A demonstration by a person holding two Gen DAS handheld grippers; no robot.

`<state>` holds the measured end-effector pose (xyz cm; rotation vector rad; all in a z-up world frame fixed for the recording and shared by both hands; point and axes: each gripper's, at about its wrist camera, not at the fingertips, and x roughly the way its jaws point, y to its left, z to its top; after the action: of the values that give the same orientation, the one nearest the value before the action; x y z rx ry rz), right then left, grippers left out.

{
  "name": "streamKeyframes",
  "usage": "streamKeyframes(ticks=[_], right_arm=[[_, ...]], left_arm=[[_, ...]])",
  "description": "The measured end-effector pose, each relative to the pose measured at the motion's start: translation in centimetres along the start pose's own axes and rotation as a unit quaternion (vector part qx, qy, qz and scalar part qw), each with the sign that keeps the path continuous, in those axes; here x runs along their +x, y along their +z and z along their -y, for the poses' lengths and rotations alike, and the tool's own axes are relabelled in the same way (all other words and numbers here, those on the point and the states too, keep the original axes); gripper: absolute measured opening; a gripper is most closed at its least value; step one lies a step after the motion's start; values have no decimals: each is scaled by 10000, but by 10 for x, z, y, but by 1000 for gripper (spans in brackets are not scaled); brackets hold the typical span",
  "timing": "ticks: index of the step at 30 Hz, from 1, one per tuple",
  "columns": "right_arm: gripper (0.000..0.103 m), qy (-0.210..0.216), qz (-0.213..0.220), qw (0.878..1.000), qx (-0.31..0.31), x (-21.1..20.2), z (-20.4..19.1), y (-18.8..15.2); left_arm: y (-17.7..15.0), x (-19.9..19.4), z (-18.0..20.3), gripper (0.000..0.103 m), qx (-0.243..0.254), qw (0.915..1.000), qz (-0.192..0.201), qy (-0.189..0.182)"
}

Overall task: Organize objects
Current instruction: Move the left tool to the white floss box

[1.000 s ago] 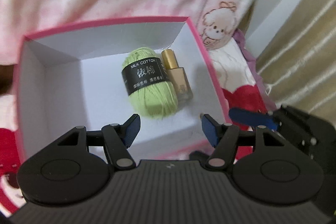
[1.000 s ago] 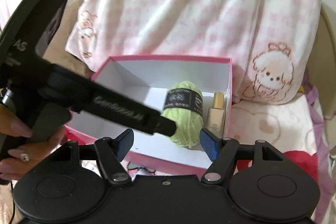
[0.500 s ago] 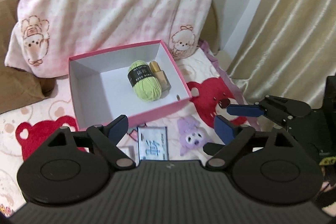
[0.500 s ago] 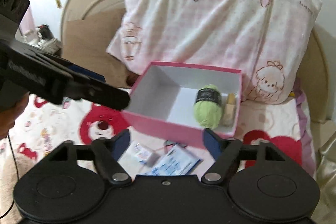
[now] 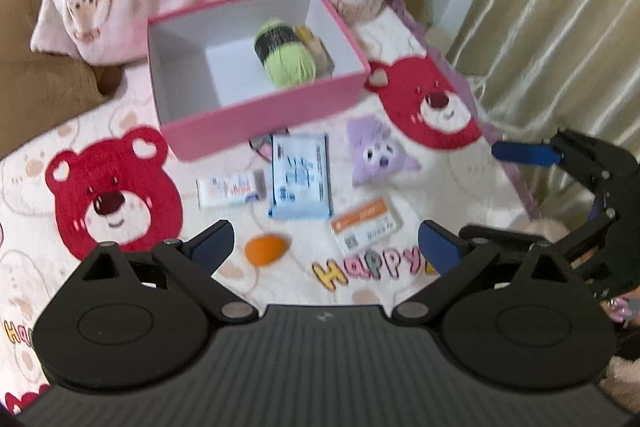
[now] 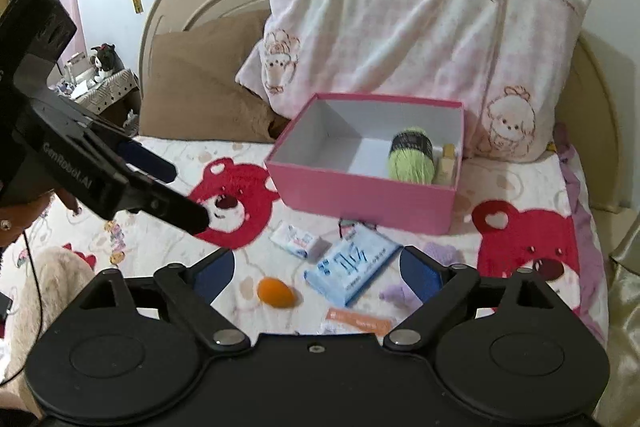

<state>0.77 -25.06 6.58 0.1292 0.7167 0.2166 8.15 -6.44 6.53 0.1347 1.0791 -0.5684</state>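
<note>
Tongs on both sides, left (image 5: 326, 249) and right (image 6: 318, 273), have just spread wide, empty, over the "HAPPY" bedspread (image 5: 372, 267). Beyond, a green yarn ball (image 6: 412, 157) sits inside the pink cardboard box (image 6: 360, 193).

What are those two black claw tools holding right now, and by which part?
Nothing. The left gripper and right gripper have just been opening and stand wide with nothing between the jaws, above the loose items on the bed, including the small orange egg-shaped sponge.
</note>
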Motion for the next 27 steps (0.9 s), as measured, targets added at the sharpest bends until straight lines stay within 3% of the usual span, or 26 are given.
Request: streamKeyframes(ticks=[11, 22, 27], right_arm=[[95, 67, -459, 9984, -322, 32, -4, -50], [95, -204, -1052, 9940, -235, 75, -3, -64], [95, -338, -1407, 9891, -283, 99, 2, -73]], left_arm=[[-30, 44, -3, 98, -119, 9997, -211, 60], [-54, 94, 3, 96, -87, 9999, -37, 42], [-56, 123, -2, 96, -415, 9990, -66, -160]])
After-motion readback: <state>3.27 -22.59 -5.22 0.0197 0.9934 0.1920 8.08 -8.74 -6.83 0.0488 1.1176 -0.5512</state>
